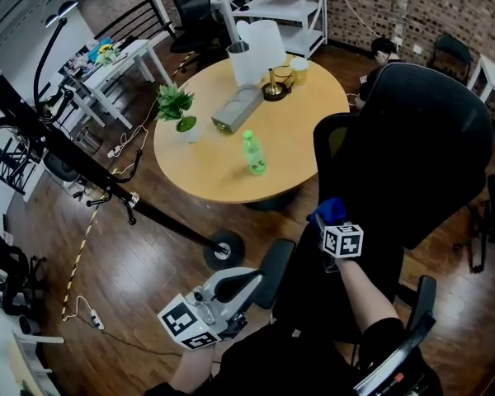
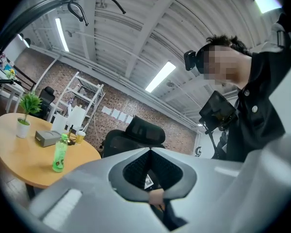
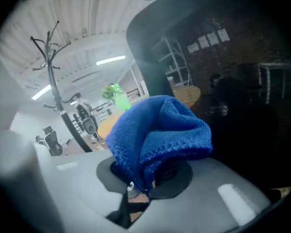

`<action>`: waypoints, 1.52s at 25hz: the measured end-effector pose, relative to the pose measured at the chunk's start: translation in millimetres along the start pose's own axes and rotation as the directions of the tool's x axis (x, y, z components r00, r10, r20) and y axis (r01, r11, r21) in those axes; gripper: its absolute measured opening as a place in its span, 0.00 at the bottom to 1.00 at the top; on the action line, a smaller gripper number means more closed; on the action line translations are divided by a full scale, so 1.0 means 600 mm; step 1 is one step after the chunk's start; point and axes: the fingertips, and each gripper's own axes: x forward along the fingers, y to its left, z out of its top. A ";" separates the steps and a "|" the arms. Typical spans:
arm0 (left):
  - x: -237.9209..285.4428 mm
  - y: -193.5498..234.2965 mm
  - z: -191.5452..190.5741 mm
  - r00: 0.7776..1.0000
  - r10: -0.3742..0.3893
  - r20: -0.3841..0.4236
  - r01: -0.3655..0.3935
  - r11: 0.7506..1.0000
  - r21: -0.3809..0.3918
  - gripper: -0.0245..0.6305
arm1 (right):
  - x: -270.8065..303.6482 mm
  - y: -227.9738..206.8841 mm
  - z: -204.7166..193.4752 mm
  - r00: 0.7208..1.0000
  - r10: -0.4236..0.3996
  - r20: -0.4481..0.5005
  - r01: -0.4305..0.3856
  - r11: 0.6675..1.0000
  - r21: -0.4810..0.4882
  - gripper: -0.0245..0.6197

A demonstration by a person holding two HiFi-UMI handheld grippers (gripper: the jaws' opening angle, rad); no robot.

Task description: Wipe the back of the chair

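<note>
A black mesh office chair fills the right of the head view, its back facing me. My right gripper is shut on a folded blue cloth held at the left edge of the chair back, at about mid height. In the right gripper view the blue cloth bulges over the jaws of that gripper, and the dark chair back lies just behind it. My left gripper hangs low beside the chair's armrest, away from the back. Seen in its own view, that gripper is shut and holds nothing.
Beyond the chair is a round wooden table carrying a green bottle, a potted plant, a grey box and white containers. A black coat stand leans across the left. A person sits at the back.
</note>
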 end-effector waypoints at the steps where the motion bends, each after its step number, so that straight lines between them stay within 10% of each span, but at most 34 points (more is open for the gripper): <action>1: 0.008 -0.004 0.003 1.000 -0.016 0.003 0.016 1.000 0.002 0.04 | -0.025 0.019 0.021 0.999 0.031 0.027 -0.030 1.000 -0.004 0.12; 5: 0.057 -0.028 0.014 0.992 -0.121 0.019 0.121 0.993 0.005 0.04 | -0.185 0.109 0.109 0.955 0.215 0.202 -0.211 0.977 -0.043 0.12; 9: 0.117 -0.075 0.023 0.969 -0.246 0.036 0.245 0.969 0.023 0.04 | -0.372 0.177 0.179 0.830 0.373 0.414 -0.350 0.927 -0.133 0.12; 23: 0.230 -0.222 0.034 0.846 -0.529 0.061 0.528 0.849 0.041 0.04 | -0.721 0.202 0.232 0.584 0.334 0.740 -0.270 0.940 -0.211 0.12; 38: 0.210 -0.227 0.037 0.857 -0.511 0.067 0.509 0.859 0.048 0.04 | -0.744 0.228 0.221 0.556 0.342 0.757 -0.262 0.937 -0.231 0.12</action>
